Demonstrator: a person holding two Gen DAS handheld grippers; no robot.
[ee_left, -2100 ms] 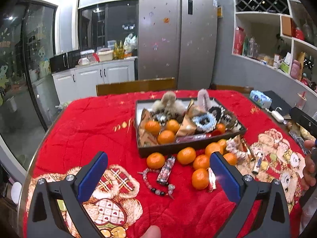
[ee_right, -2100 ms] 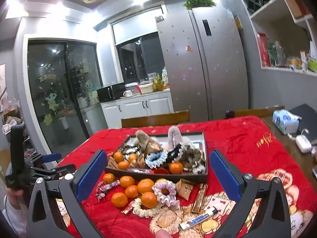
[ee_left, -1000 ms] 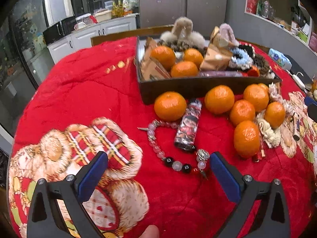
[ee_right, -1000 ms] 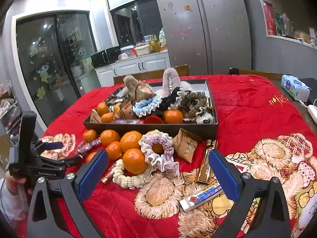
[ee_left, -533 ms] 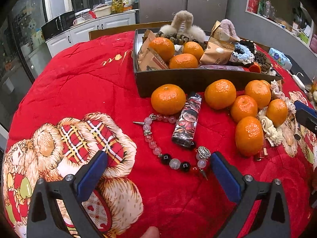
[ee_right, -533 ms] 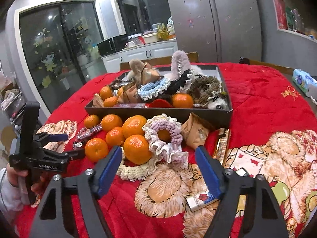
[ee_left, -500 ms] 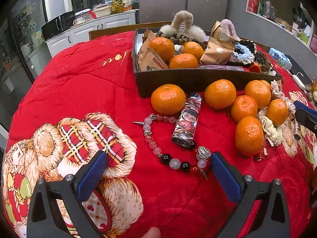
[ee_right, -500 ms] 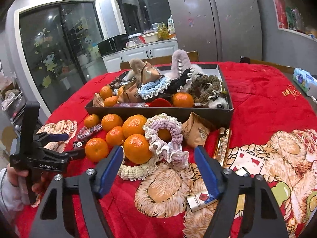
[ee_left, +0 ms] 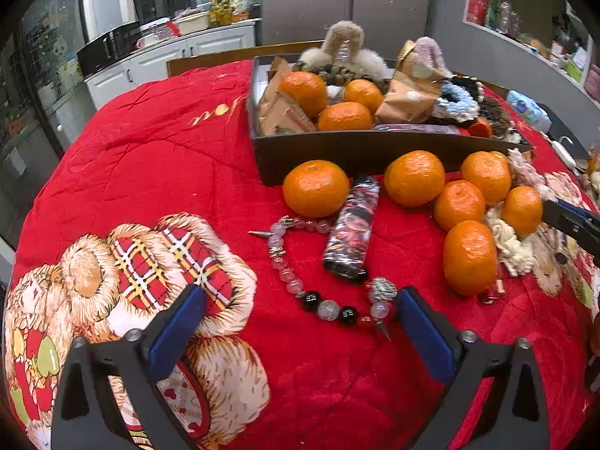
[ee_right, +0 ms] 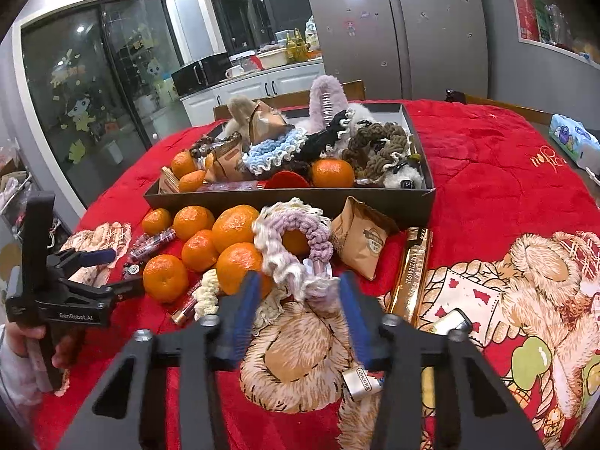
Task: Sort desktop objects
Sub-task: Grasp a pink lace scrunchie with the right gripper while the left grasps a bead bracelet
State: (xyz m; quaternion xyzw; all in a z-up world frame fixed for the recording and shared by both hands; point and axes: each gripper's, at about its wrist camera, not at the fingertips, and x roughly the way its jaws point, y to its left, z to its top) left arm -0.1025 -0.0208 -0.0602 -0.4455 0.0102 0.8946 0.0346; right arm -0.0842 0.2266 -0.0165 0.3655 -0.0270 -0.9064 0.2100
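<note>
In the left wrist view, a dark rectangular cardboard tray (ee_left: 360, 146) sits at twelve o'clock on the red quilted bear-print blanket (ee_left: 150, 150). It holds three orange tangerines (ee_left: 345, 116), brown paper snack packets (ee_left: 407, 99), fluffy hair clips and knitted scrunchies. Loose tangerines (ee_left: 315, 187) line the tray's front wall. A printed cylindrical tube (ee_left: 352, 236) lies just below them, resting on a bead bracelet of clear and black beads (ee_left: 322, 307). The left gripper (ee_left: 296, 326) has its blue pads spread wide and beginning to close; the bracelet's lower arc lies between the fingertips, untouched.

In the right wrist view, the same tray (ee_right: 285, 198) sits at twelve o'clock, crowded with a blue-white scrunchie (ee_right: 270, 150), a brown scrunchie (ee_right: 378, 142), a lilac fluffy clip (ee_right: 326, 97) and tangerines. In front lie more tangerines, a brown packet (ee_right: 360, 240) at one o'clock and a gold wrapped bar (ee_right: 412, 273) at two o'clock. A lilac-and-cream knitted scrunchie (ee_right: 292, 240) leans on the fruit. The right gripper (ee_right: 300, 300) is closing, its jaws narrowed, with the scrunchie's frilled lower edge between the pads; whether they press it cannot be told. At nine o'clock, a hand (ee_right: 37, 352) holds the other gripper.
</note>
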